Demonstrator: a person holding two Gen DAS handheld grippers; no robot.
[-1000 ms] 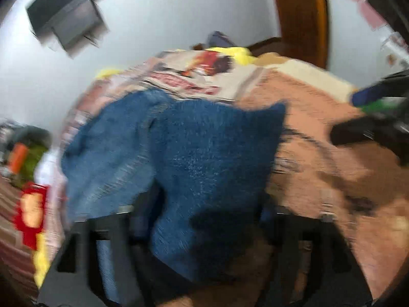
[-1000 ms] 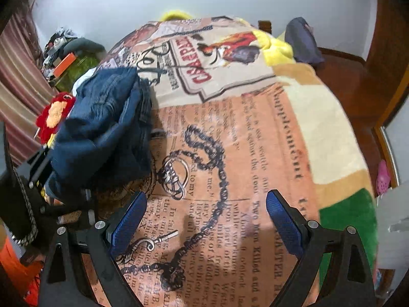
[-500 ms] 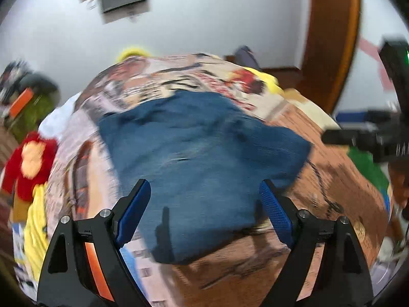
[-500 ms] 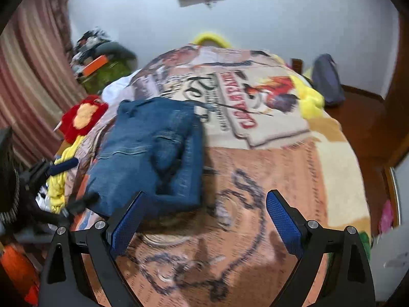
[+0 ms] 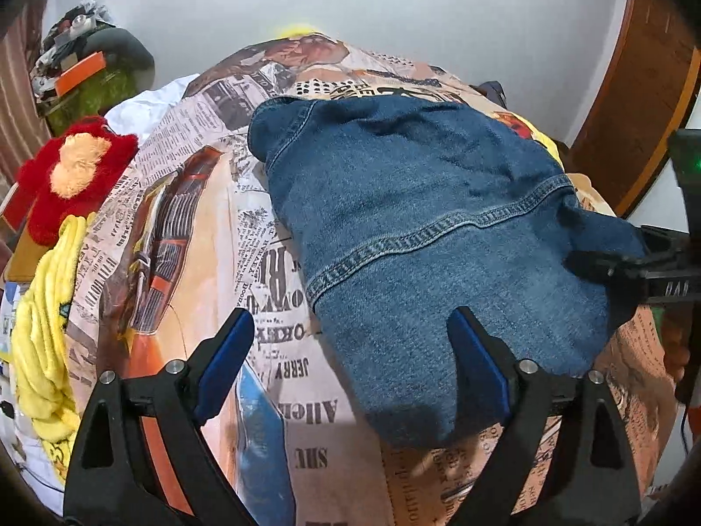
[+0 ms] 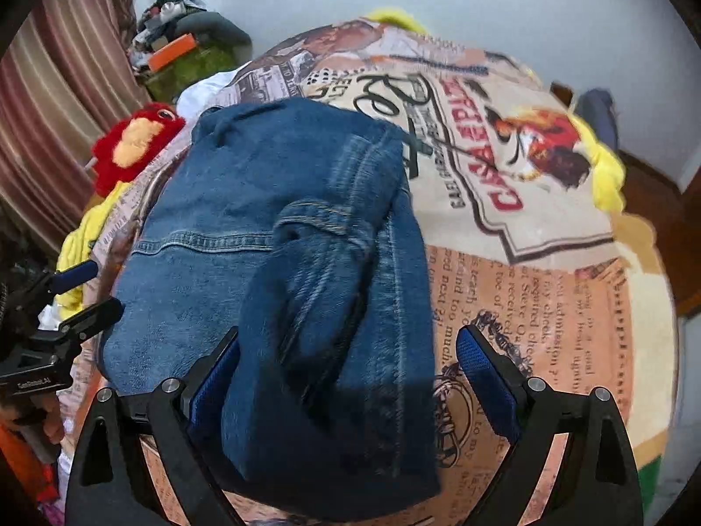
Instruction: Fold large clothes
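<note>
Jeans [image 5: 420,228] now lie folded in a compact stack on the bed [image 5: 188,236]; a second ago they were bunched and draped off the left gripper [image 5: 350,359]. Fold looks done. Left jaws opening, nothing clamped, denim edge between them. Right gripper [image 6: 346,372] jaws apart over the stack's near end, not pinching.

This is a bedroom in a home. A big bed [image 6: 547,289] fills the room, with a blanket [image 5: 184,228] on it that looks like old newspaper pages. A red stuffed toy [image 5: 65,175] and a yellow towel [image 5: 39,342] lie at the bed's edge. There is a striped curtain [image 6: 57,101], a plain white wall [image 5: 416,13] and a brown wooden door frame [image 5: 635,87].
</note>
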